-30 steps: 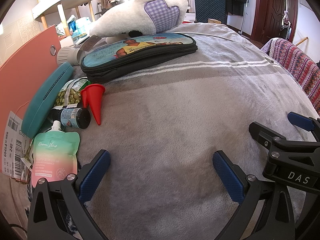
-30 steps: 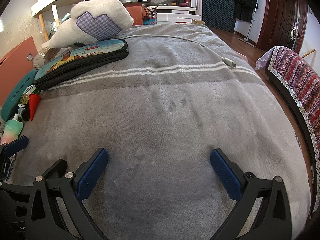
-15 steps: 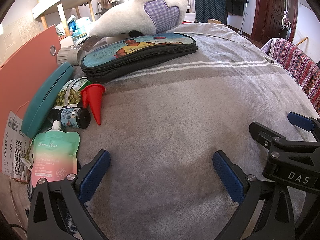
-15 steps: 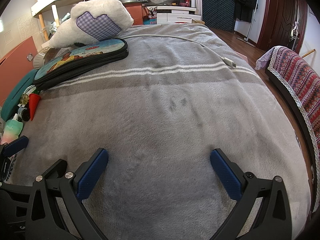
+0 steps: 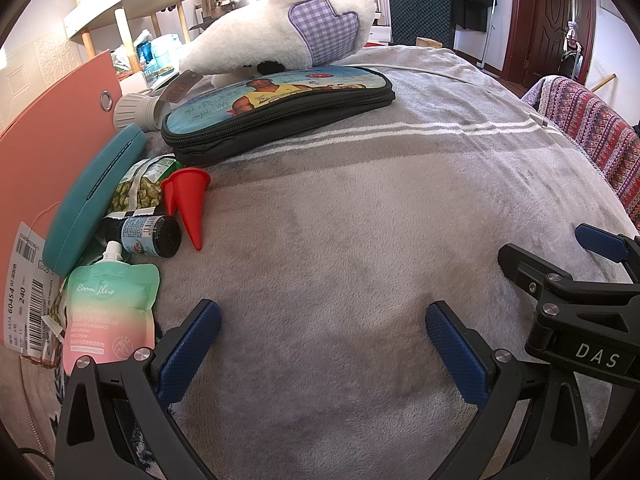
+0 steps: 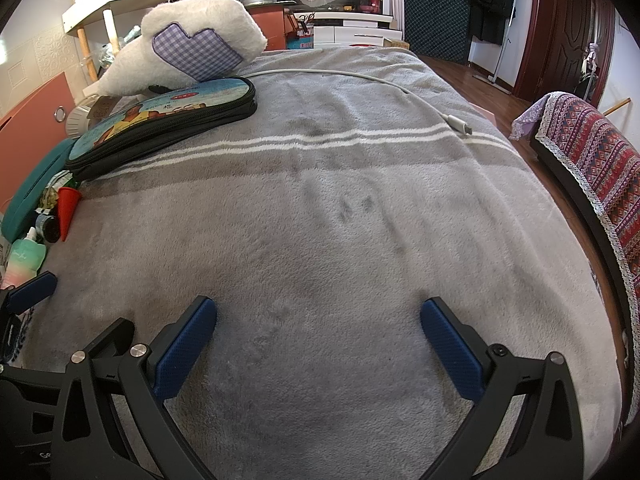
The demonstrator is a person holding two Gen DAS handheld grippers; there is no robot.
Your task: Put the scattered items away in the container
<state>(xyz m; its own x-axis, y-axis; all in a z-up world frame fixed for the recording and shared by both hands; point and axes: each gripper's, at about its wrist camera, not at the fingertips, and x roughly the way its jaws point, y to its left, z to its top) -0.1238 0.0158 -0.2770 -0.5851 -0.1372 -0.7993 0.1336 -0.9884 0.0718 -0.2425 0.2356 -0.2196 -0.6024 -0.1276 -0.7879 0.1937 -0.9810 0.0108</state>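
Small items lie in a heap at the left of the grey blanket: a red cone (image 5: 191, 200) (image 6: 67, 210), a dark bottle (image 5: 150, 236), a green-pink pouch (image 5: 108, 312) (image 6: 24, 262), a green snack bag (image 5: 140, 188) and a teal case (image 5: 92, 200). A black zip pouch with a printed lid (image 5: 276, 112) (image 6: 164, 120) lies behind them, zipped shut. My left gripper (image 5: 320, 344) is open and empty, low over bare blanket right of the heap. My right gripper (image 6: 318, 344) is open and empty further right; it also shows in the left wrist view (image 5: 600, 240).
A white plush pillow with a purple check patch (image 5: 288, 40) rests behind the zip pouch. A white charging cable (image 6: 400, 88) runs across the far blanket. A pink board (image 5: 48, 140) stands at the left edge. A patterned cloth (image 6: 592, 152) covers furniture at the right.
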